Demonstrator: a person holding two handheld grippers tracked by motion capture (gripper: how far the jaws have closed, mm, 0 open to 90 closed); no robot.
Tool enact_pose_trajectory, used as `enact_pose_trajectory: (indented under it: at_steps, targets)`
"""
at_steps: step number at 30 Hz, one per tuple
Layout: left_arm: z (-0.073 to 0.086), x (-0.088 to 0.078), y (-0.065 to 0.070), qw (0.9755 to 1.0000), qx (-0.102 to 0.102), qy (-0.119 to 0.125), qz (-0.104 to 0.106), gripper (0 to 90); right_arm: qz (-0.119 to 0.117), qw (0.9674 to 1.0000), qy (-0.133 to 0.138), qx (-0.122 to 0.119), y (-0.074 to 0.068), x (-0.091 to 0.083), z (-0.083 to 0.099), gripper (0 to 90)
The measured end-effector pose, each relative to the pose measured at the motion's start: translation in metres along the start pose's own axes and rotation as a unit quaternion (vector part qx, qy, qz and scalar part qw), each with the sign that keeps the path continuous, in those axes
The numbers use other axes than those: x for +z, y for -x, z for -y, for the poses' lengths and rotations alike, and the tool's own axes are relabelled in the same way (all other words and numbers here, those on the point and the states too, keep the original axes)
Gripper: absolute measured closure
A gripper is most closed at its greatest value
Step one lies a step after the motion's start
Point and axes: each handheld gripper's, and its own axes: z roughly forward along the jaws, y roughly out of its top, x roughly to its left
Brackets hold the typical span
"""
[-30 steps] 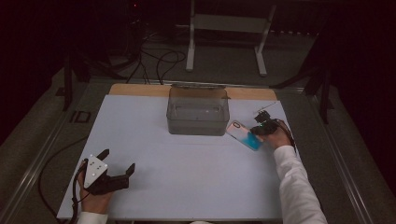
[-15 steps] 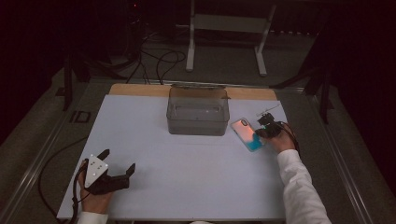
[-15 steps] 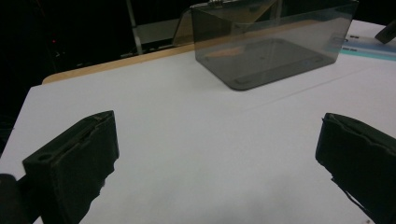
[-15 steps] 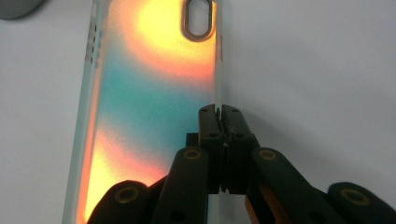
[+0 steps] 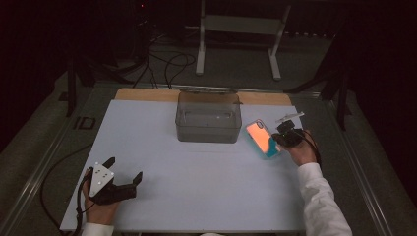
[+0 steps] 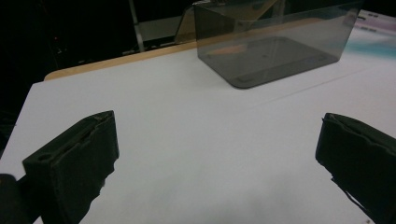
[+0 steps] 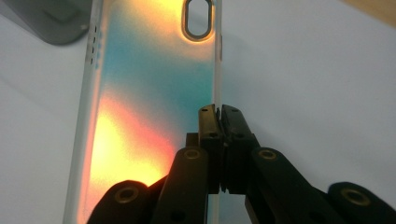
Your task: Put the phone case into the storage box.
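— Where do we find the phone case (image 5: 261, 138) now?

— On the right half of the white tabletop (image 5: 206, 187), just right of the smoky clear bin (image 5: 208, 116). Its long axis runs from far-left to near-right in the high view. In the right gripper view the oval camera cutout sits at the end away from the tongs, which is the far-left end, the one nearer the bin.

— Does it lie flat?

— We cannot tell; from above its orange and teal face is turned up toward us, and whether the near edge touches the tabletop is unclear.

— And the right tongs (image 7: 218, 116)?

— They are pinched closed on the thin clear side edge of the case, near its near-right end. The two black tips meet with the rim between them. The right hand (image 5: 301, 150) sits right of the case.

— What of the left tongs (image 5: 125, 172)?

— We see them spread wide with nothing between, down at the near-left of the tabletop, held by the left hand (image 5: 101, 209). In the left gripper view both black jaws stand well apart over bare white surface, with the bin far off ahead.

— How many of each do we count?

— One case, one bin, two tongs, two hands.
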Motion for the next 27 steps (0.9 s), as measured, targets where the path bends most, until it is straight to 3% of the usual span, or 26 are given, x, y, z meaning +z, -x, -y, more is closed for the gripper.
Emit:
enact_pose_trajectory:
  at_steps: [9,27]
  targets:
    - [0.0,0.001,0.001,1.0,0.0,-0.004,0.001,0.4,0.009,0.9994,0.033,-0.004,-0.008,-0.022,-0.003,88.8]
    - [-0.005,0.004,0.007,0.9999,-0.002,-0.007,0.015,0.5,0.02,0.9945,0.094,-0.043,-0.038,-0.056,-0.018,88.8]
